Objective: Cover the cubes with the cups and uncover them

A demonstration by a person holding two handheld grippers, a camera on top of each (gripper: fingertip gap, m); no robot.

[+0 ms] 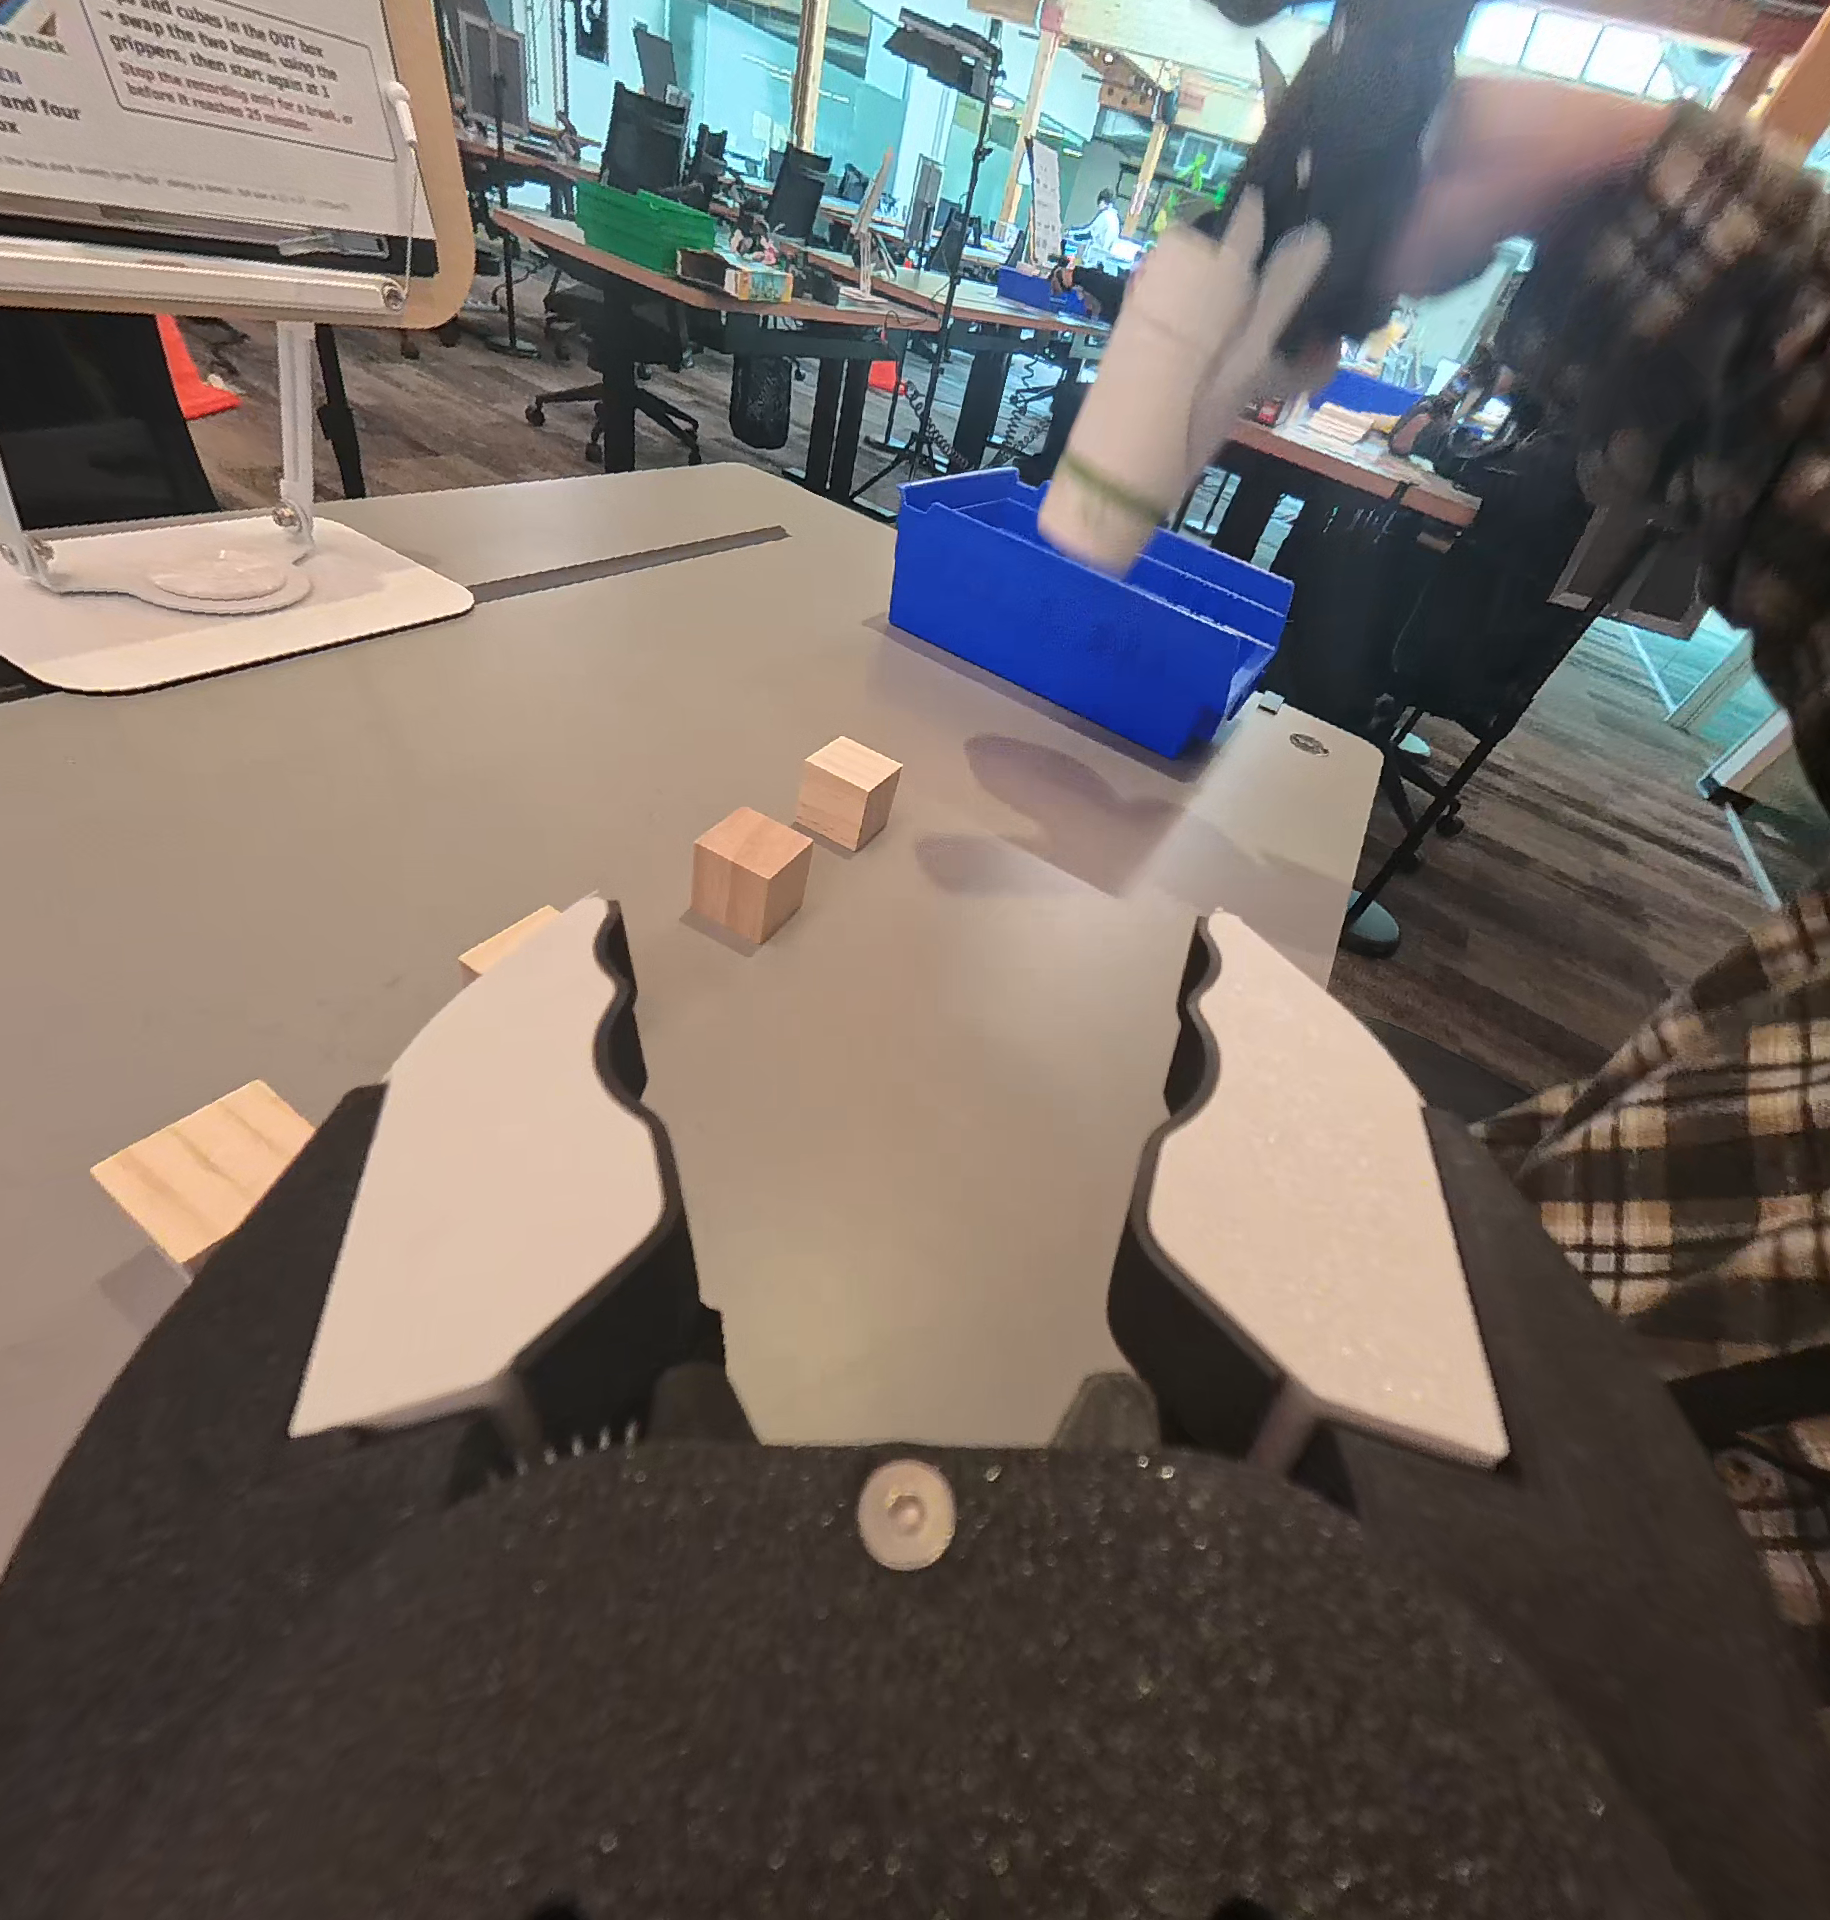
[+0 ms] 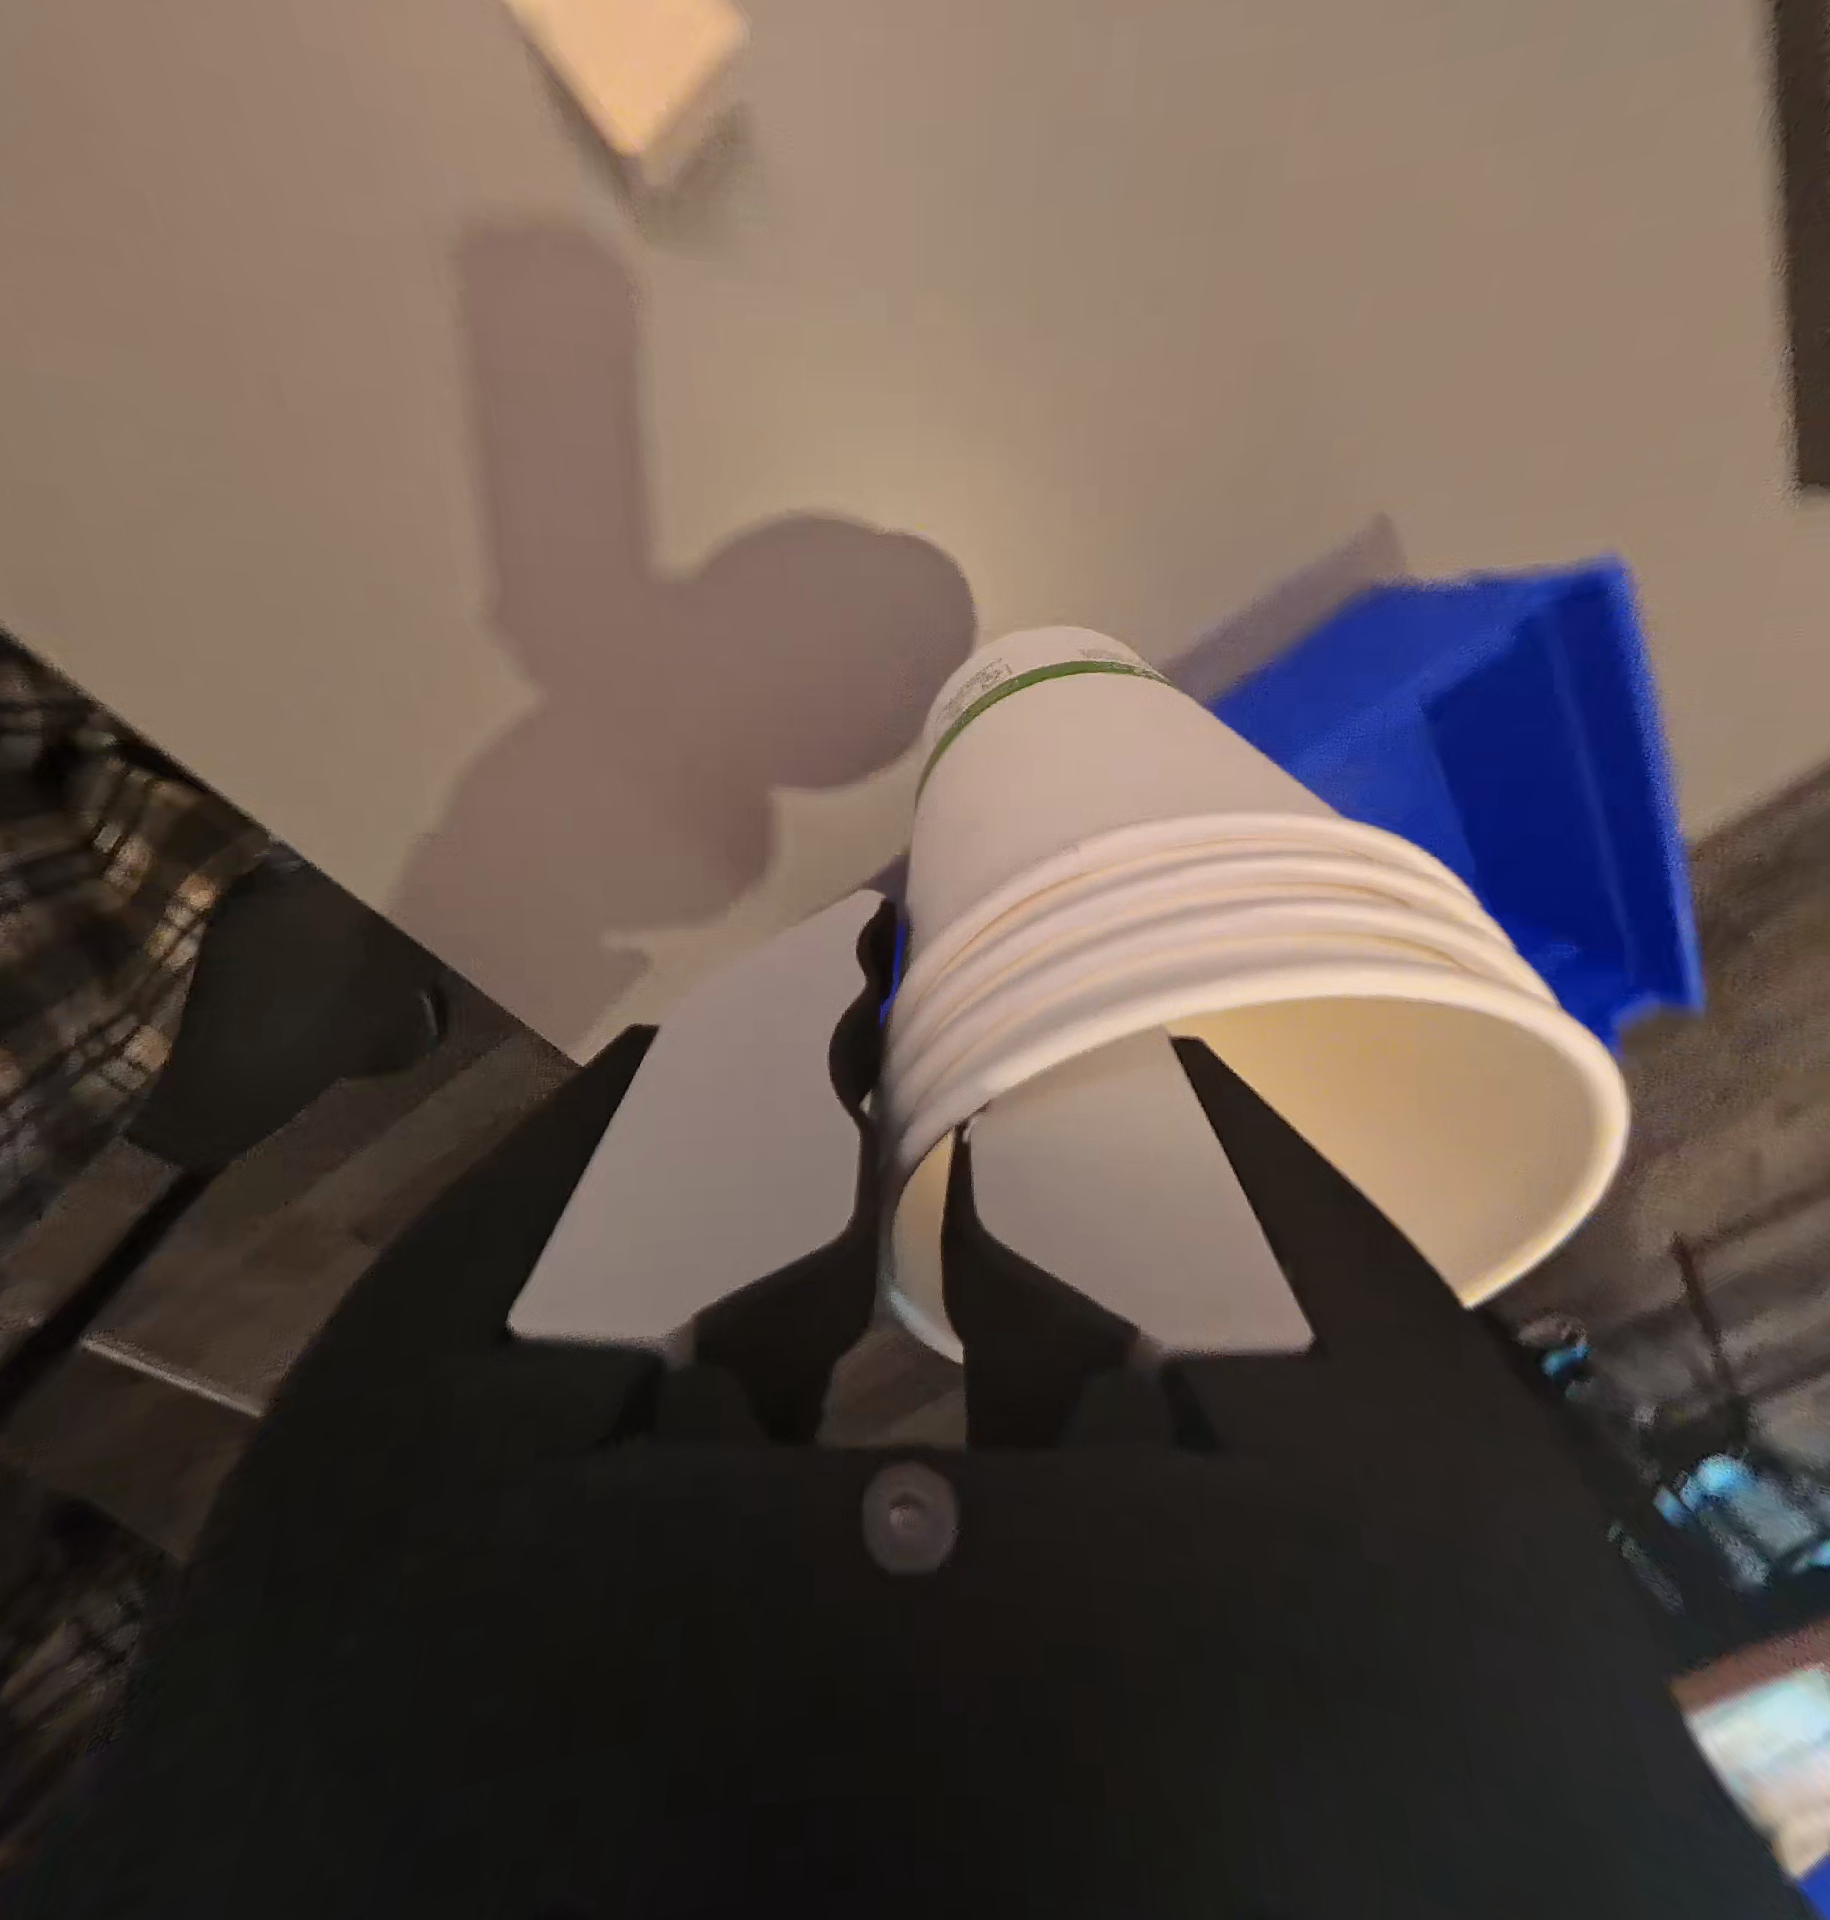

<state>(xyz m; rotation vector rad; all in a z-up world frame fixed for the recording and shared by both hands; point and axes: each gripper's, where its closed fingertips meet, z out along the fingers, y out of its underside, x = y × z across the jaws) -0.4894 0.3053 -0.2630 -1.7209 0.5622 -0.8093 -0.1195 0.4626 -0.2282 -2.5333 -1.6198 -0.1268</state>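
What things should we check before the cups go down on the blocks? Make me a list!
1. Right claw pinching the cup stack by its rim: ok.
2. Cups separated into singles: not ok, nested together.
3. Stack upright, mouth down: not ok, tilted.
4. Left claw open and empty: ok.
5. Wooden cubes uncovered on the grey table: ok, four show.
6. Blue bin empty: cannot tell.
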